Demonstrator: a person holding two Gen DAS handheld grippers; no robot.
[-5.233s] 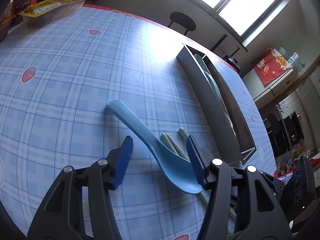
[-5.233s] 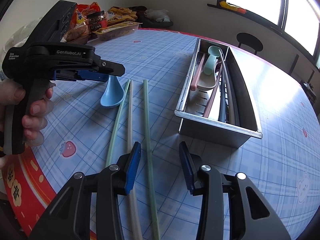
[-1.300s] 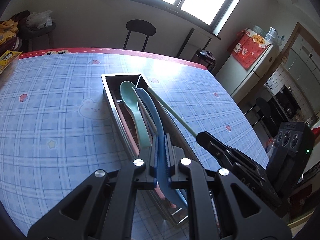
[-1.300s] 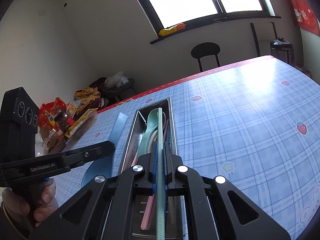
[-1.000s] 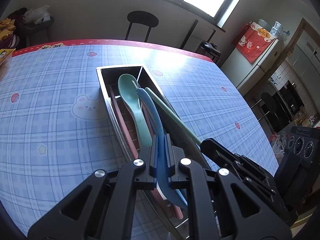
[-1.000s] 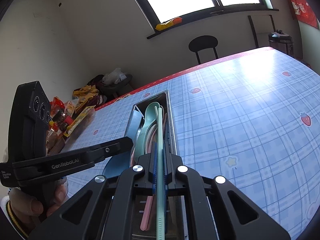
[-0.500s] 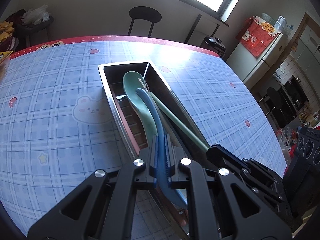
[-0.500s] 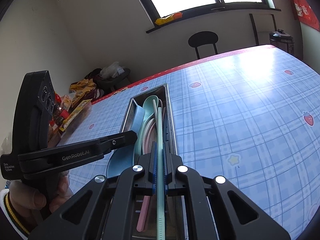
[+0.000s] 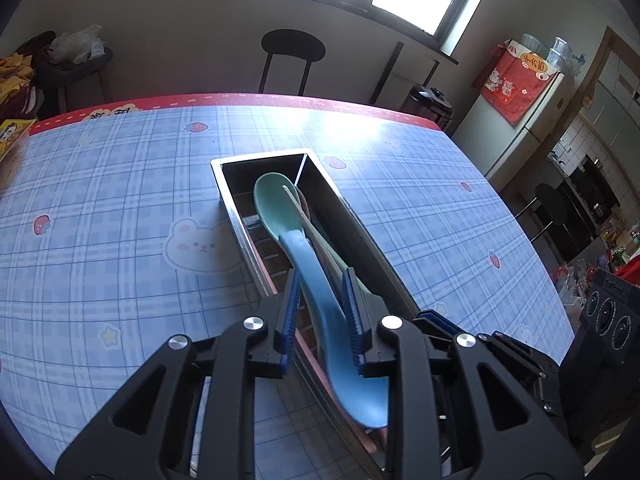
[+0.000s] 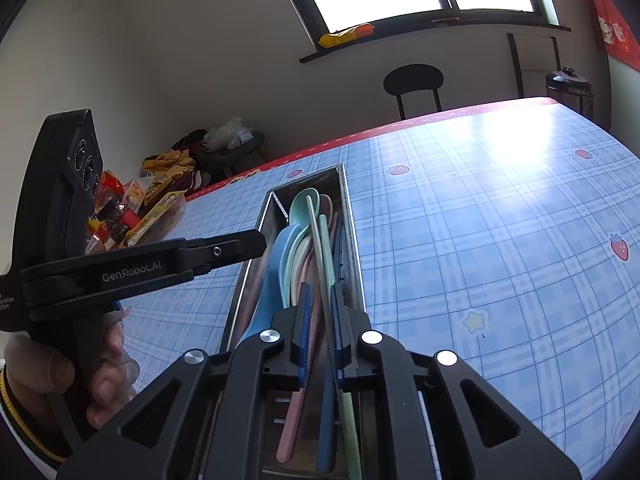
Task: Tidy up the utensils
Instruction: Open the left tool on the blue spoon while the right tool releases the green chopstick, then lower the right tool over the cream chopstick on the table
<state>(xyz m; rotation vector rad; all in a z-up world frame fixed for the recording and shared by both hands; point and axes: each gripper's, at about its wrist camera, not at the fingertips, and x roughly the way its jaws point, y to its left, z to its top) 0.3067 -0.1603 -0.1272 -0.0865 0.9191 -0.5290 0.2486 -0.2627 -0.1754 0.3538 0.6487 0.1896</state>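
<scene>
Judging by how things lie, the job is near its end: the steel utensil tray (image 9: 362, 236) already holds a green spoon (image 9: 276, 204), a pink utensil (image 10: 294, 408) and several chopsticks, and no loose utensil shows on the tablecloth (image 9: 120, 208) in either view.

Left gripper (image 9: 322, 316): jaws are opening. The blue spoon (image 9: 320, 288) lies between the pads with a gap visible on at least the left side; it appears released or nearly so, not pinched. The spoon rests inside the tray, handle tip toward the far end wall and overlapping the green spoon's bowl, its own bowl toward the near end, under the gripper.

Right gripper (image 10: 320, 328): jaws are also opening, with the pale green chopstick (image 10: 326, 256) running between the pads close to the right one; contact cannot be confirmed. It lies in the tray's right part, far tip up by the green spoon.

Orientation: both items have their long axis parallel to the tray's long sides, pointing away from the cameras toward the window wall.

Remaining, in my judgement: spread the jaws fully, lift both grippers clear without dragging either piece, and check that the spoon's bowl settles below the near rim.
</scene>
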